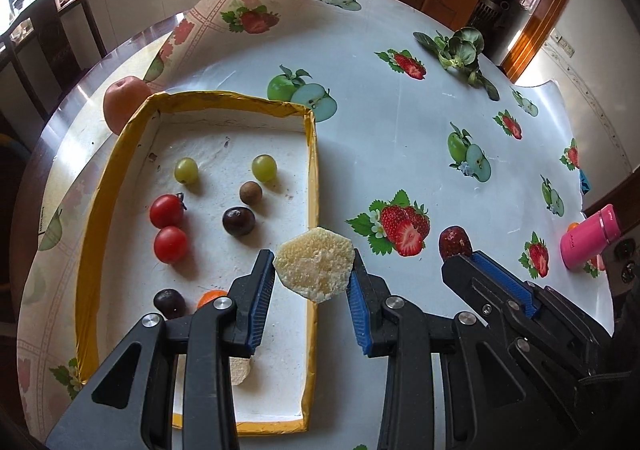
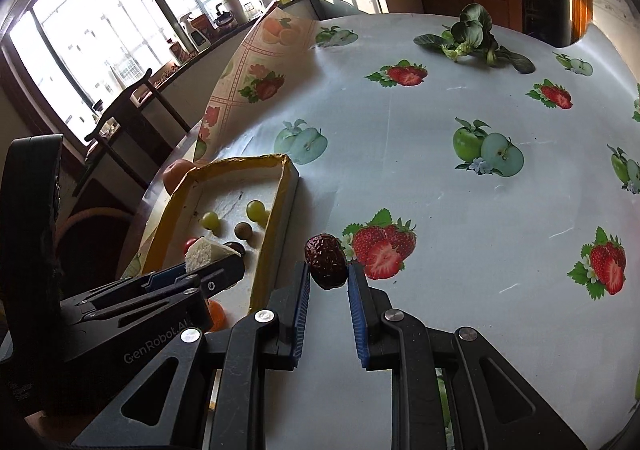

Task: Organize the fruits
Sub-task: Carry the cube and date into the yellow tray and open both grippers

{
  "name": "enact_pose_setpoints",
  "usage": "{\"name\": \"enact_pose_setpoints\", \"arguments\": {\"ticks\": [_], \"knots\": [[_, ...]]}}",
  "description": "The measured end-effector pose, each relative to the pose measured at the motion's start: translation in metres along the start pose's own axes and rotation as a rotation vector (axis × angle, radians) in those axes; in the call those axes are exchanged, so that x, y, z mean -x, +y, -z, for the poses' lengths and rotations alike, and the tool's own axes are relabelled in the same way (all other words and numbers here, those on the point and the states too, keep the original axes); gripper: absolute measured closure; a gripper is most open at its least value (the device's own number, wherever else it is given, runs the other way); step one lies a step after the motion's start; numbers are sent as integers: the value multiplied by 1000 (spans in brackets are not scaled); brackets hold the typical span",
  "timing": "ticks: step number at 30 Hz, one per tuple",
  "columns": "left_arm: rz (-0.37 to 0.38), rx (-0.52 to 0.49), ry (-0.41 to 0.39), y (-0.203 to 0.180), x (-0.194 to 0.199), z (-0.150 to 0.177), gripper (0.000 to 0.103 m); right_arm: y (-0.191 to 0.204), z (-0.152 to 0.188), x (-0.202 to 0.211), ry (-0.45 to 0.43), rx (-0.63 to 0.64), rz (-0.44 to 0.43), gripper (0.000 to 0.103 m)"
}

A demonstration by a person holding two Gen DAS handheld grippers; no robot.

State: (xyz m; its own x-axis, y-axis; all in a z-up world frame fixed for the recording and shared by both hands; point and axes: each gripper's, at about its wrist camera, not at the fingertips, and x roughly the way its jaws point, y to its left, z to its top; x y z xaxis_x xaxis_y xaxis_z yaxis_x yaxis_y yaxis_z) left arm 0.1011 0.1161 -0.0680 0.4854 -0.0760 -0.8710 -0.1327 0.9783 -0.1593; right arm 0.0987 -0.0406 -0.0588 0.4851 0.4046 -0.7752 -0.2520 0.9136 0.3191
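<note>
The left gripper [image 1: 314, 276] is clamped on a pale, pitted fruit slice [image 1: 314, 268], held over the near right wall of the yellow-edged tray [image 1: 314, 154], probably for dropping in among the green grapes [image 1: 264, 167] and cherry tomatoes [image 1: 171, 244]. The right gripper [image 2: 328, 278] pinches a wrinkled, dark red jujube [image 2: 326, 260] above the tabletop [image 2: 440, 178], just right of the tray, apparently next in line.
</note>
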Motion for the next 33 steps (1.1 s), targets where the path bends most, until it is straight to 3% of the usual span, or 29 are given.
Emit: {"name": "enact_pose_setpoints", "arguments": {"ticks": [10, 24, 33], "knots": [[-27, 40, -17, 35, 14, 7, 70, 43, 2, -11, 18, 64, -37, 83], [-50, 95, 7, 73, 5, 12, 70, 71, -2, -38, 57, 113, -65, 83], [-45, 145, 17, 97, -7, -4, 70, 85, -20, -65, 73, 140, -74, 83]]}}
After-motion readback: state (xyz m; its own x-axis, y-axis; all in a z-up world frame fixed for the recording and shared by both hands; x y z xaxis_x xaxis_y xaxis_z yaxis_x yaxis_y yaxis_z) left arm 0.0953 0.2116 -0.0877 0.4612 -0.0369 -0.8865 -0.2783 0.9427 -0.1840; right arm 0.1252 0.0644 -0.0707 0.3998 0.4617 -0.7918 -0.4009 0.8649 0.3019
